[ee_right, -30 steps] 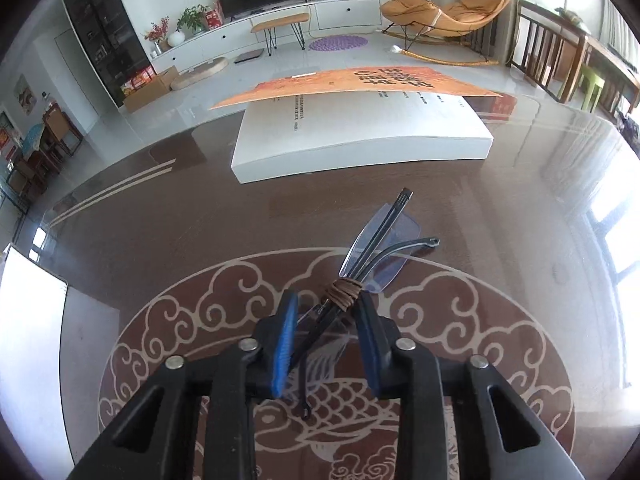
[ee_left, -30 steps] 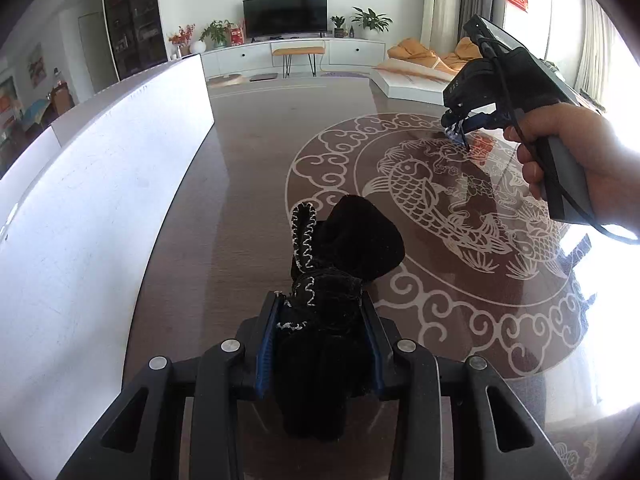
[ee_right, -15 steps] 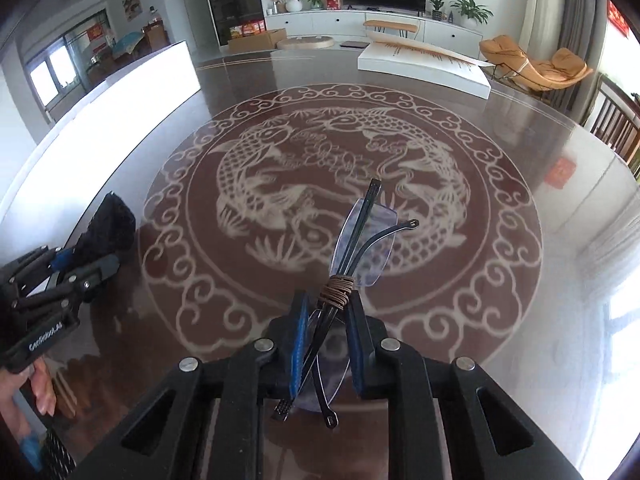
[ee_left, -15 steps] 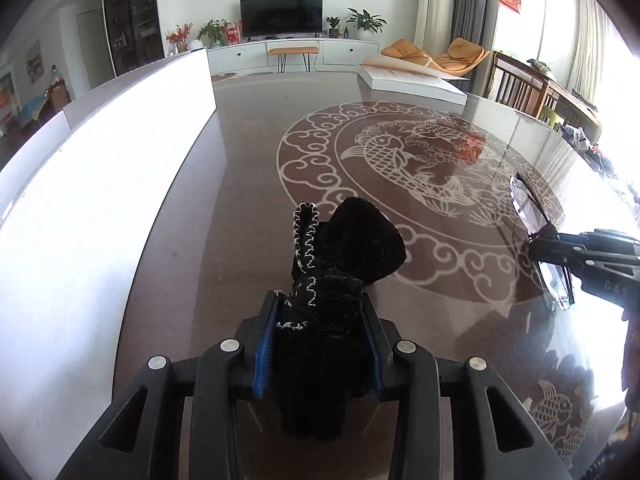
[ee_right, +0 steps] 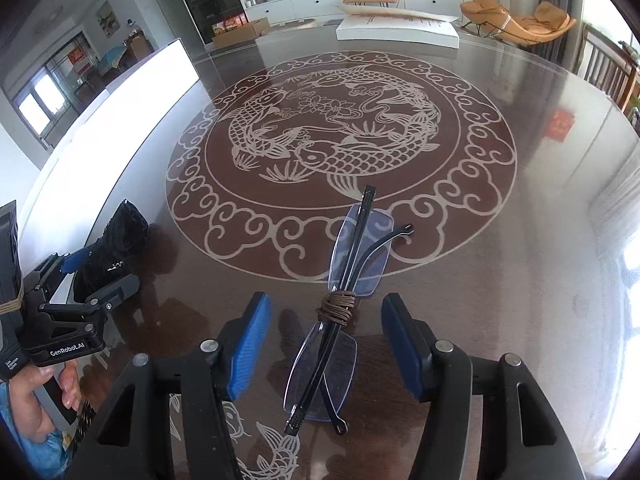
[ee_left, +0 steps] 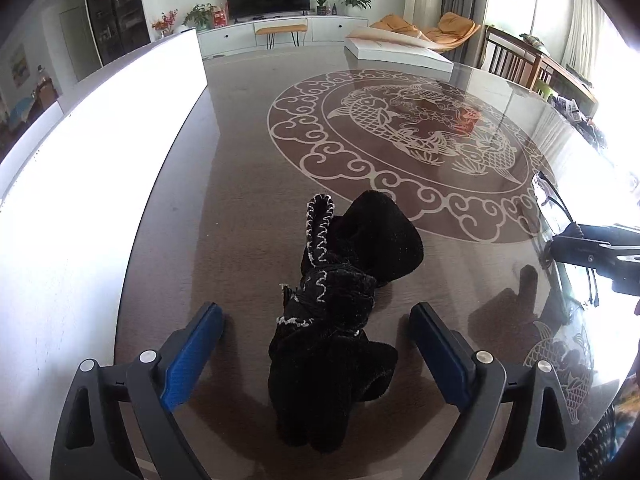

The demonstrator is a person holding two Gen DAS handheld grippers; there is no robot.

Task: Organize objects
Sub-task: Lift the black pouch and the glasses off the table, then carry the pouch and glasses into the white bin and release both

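Between our right claw's [ee_right: 326,340] wide-spread, empty pads, folded glasses [ee_right: 340,312] lie on the table [ee_right: 500,280], long axis running straight ahead. Our left claw [ee_left: 316,348], equally wide and empty, straddles a black knit glove [ee_left: 340,312], pointing forward too.

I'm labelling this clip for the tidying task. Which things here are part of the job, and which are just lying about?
Part of the job:
- black glove, between the open left hand-held gripper
- folded glasses, between the open right hand-held gripper

Just lying about:
- white box at the far table edge
- white board along the left side
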